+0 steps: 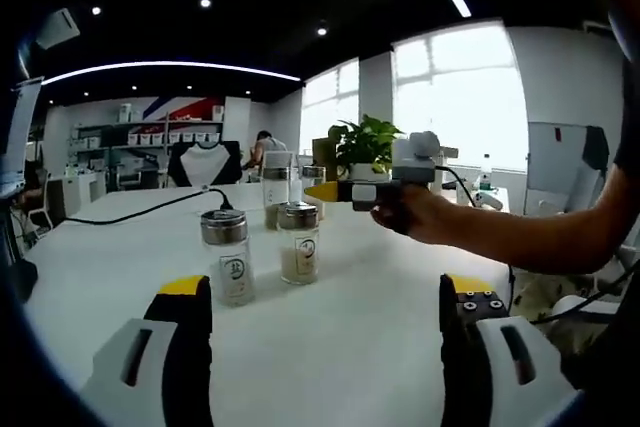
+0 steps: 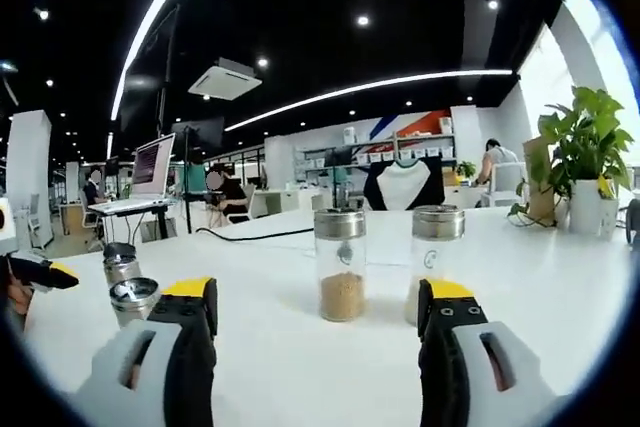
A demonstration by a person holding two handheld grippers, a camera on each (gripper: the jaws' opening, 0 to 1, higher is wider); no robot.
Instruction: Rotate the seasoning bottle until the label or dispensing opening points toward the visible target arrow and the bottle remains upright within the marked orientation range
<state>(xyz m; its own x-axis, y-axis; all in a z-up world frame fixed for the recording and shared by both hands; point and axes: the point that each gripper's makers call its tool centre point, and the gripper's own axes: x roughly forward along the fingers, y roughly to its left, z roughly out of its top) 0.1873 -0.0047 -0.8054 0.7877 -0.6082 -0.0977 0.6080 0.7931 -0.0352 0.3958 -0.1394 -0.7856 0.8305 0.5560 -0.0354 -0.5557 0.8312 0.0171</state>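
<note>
Several glass seasoning bottles with metal caps stand upright on the white table [image 1: 360,347]. In the left gripper view, two near bottles [image 1: 226,257] [image 1: 298,242] hold pale seasoning, and two more [image 1: 276,187] stand behind them. My left gripper [image 1: 325,292] is open, short of the near pair. A hand holds my right gripper [image 1: 322,190] beside the far bottles. In the right gripper view, my right gripper [image 2: 318,292] is open, and a bottle of brown seasoning [image 2: 340,265] stands ahead between its jaws. A second bottle [image 2: 437,252] is partly behind the right jaw.
Two capped bottles [image 2: 128,282] stand at the left, near my left gripper [image 2: 40,273]. A black cable [image 1: 140,209] crosses the table's far side. A potted plant [image 2: 590,152] stands at the table's end. Desks, a laptop [image 2: 152,167] and seated people fill the room behind.
</note>
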